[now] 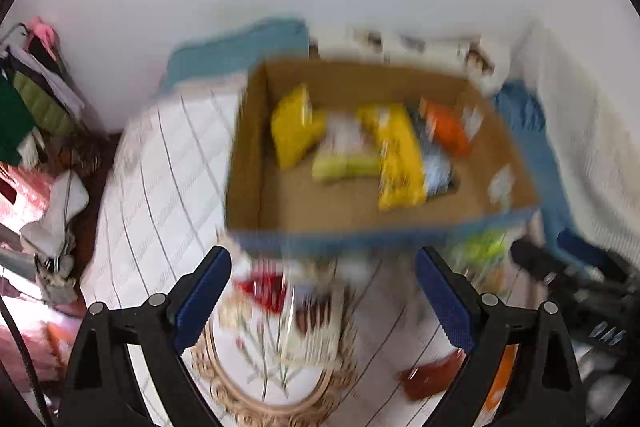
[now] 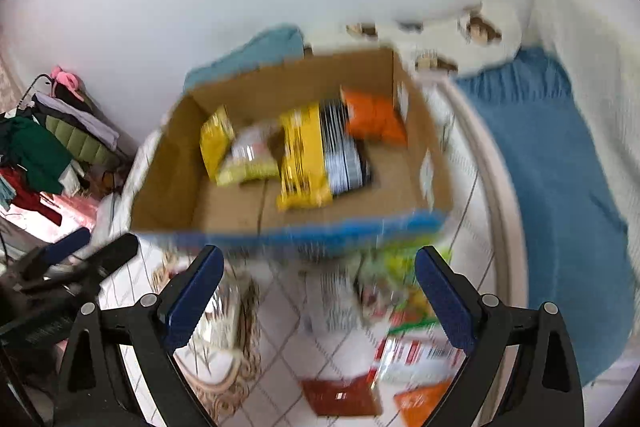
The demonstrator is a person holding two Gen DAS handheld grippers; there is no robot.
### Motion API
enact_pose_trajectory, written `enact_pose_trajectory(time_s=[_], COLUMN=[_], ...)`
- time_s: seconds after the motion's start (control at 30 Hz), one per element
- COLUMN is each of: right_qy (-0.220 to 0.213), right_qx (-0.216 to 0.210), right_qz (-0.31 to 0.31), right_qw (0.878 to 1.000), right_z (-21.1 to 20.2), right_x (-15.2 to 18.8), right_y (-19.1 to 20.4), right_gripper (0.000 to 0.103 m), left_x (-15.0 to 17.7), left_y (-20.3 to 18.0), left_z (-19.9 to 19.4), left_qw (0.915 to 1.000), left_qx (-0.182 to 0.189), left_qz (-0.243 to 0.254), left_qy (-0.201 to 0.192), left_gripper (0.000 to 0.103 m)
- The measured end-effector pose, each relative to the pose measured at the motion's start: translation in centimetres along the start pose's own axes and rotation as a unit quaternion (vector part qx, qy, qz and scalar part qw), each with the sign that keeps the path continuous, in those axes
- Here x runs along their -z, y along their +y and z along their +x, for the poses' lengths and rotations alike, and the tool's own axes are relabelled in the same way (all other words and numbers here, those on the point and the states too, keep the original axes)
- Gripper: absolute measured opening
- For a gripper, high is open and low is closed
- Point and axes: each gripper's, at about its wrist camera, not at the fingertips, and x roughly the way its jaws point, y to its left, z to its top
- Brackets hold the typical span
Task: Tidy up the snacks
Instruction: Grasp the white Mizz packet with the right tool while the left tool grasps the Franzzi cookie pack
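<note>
Two wrist views, both blurred, of a cardboard box (image 1: 360, 203) standing on a white quilted bed (image 1: 160, 179), with loose snack packets lying on the bed in front of it.

Grippers. The left gripper (image 1: 324, 297) has its blue-padded fingers well apart with nothing between them; it hangs above a patterned packet (image 1: 308, 327) that lies on a round, lace-edged mat (image 1: 256, 403). The right gripper (image 2: 318, 297) is likewise spread wide and empty, above the near group of packets.

Step in hand (a judgement). Each gripper appears to be between packets, choosing the next one to carry to the box. A good pick would take one packet only, by a free edge or crimped seam, with the fingers set across its narrow side; thin foil is likely to slide or crumple if it is pinched flat against the bedding. The two grippers are near each other, so working on separate packets should avoid a clash.

Containers. The box is open at the top, and its near wall carries a blue band. Inside, from left to right, lie a yellow bag (image 2: 216, 139), a pale green-and-white packet (image 2: 250, 159), a long yellow packet (image 2: 302, 159), a striped dark packet (image 2: 346, 155) and an orange bag (image 2: 374, 121); the near half of the floor is bare.

Still outside the box: a green packet (image 2: 400, 267), a red-and-white packet (image 2: 420, 355), a dark red sachet (image 2: 340, 397) and an orange packet (image 2: 420, 403).
</note>
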Motion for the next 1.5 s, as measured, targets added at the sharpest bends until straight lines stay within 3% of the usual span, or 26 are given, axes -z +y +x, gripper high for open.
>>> enact_pose_trajectory(time_s=[0.03,0.07,0.13,0.33,0.37,0.47,0.67,0.9,1.1,1.5], right_qy=[0.011,0.02,0.047,0.089,0.097,0.121,0.142,0.193,0.216,0.223], right_qx=[-0.007,-0.009,0.002,-0.002,-0.002,0.011,0.042,0.026,0.027,0.042], right_qz=[0.005,0.007,0.002,0.001,-0.002,-0.009,-0.038,-0.06,-0.066,-0.091], right_qw=[1.0,1.0,0.999,0.996,0.995,0.993,0.988,0.979,0.974,0.97], right_z=[0.9,1.7,4.0,9.1,9.8,12.4,15.0,13.1,13.2,15.5], right_x=[0.7,1.3,2.5,3.7,3.8,4.1,5.2,10.4,13.9,14.9], right_y=[-0.4,-0.6,-1.0,-1.2,-1.0,-0.5,0.6,0.8,1.0,2.9], right_gripper=[0.094,0.079,0.067,0.067,0.067,0.067,0.06,0.058,0.059,0.061], left_x=[1.0,2.1,3.7,6.1,6.2,6.3,7.4,12.6,14.4,15.2], left_y=[0.2,0.3,0.2,-0.6,-0.9,-0.9,0.2,2.1,1.5,-0.6], left_z=[1.6,3.6,6.9,14.0,15.1,16.6,15.8,14.5,15.4,17.6], left_qw=[0.9997,0.9984,0.995,0.9845,0.9832,0.9817,0.9817,0.9709,0.9699,0.9713], left_qx=[0.002,0.004,0.003,-0.01,-0.009,-0.021,-0.013,0.016,0.014,0.005], left_qz=[0.001,0.001,0.008,0.017,0.018,0.016,-0.013,-0.067,-0.052,-0.04], left_qy=[0.026,0.056,0.099,0.174,0.181,0.189,0.189,0.229,0.237,0.234], left_gripper=[0.094,0.094,0.094,0.094,0.088,0.057,0.057,0.057,0.058,0.057])
